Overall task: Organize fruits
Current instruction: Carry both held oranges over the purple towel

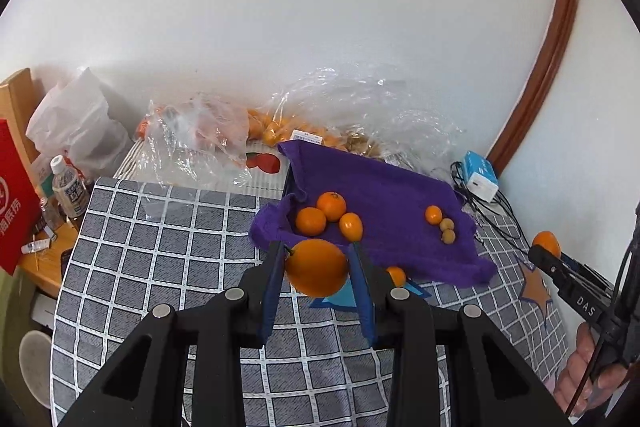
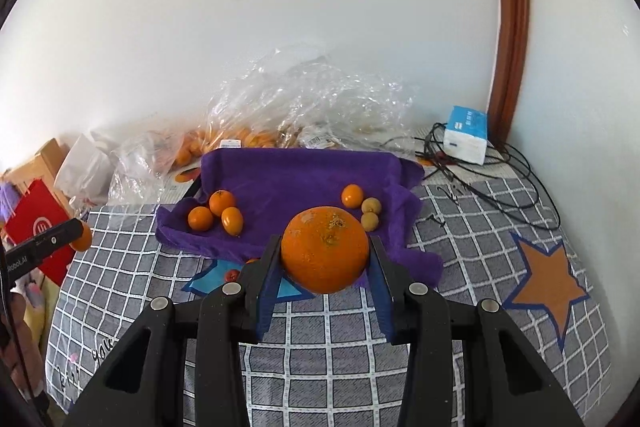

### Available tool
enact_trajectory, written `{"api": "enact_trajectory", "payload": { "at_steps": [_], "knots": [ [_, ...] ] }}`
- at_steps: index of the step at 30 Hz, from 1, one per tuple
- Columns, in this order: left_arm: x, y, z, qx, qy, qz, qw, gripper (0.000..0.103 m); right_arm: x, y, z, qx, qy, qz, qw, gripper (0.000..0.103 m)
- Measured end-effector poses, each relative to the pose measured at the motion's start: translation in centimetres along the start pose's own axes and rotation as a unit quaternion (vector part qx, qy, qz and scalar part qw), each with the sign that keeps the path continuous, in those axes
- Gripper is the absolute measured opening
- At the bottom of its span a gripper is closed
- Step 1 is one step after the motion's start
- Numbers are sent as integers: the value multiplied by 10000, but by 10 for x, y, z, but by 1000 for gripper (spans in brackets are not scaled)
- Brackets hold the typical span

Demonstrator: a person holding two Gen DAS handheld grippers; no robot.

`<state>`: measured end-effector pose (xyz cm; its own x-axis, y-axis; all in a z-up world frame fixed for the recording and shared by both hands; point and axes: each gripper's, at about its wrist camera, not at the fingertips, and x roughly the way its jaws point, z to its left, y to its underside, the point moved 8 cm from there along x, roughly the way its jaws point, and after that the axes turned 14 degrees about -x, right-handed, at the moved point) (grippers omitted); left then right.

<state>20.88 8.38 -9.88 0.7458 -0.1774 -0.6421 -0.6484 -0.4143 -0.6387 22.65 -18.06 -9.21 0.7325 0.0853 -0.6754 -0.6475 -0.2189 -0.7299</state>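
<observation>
On the table, a cloth-lined tray sits toward the back edge, with plastic bags behind it along the wall. Three oranges cluster in the tray's left end; one small orange and two longans lie at its right end. A tissue box stands at the back right corner.

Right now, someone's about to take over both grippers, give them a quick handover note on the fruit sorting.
Left gripper: shut on a smooth orange, held above the table.
Right gripper: shut on a bigger, blemished orange.
Purple cloth: three oranges grouped at its left, one small orange with two brownish fruits at its right.
Left to do: place both held oranges; one small fruit lies at the cloth's near edge.
</observation>
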Motion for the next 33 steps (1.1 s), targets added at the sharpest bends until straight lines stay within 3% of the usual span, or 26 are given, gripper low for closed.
{"api": "enact_trajectory", "payload": {
  "at_steps": [7,16,33],
  "knots": [
    [6,-9,-15,-67,-127,-100,9998,31,12,-8,-9,-192,-247,-39,9995,41],
    [48,-22,-24,-130,-189,61,9997,31,53,-9,-35,-72,-361,142,9992,41],
    [138,-23,-11,-247,-244,614,9975,31,191,16,-7,-236,-870,1014,9908,41]
  ]
}}
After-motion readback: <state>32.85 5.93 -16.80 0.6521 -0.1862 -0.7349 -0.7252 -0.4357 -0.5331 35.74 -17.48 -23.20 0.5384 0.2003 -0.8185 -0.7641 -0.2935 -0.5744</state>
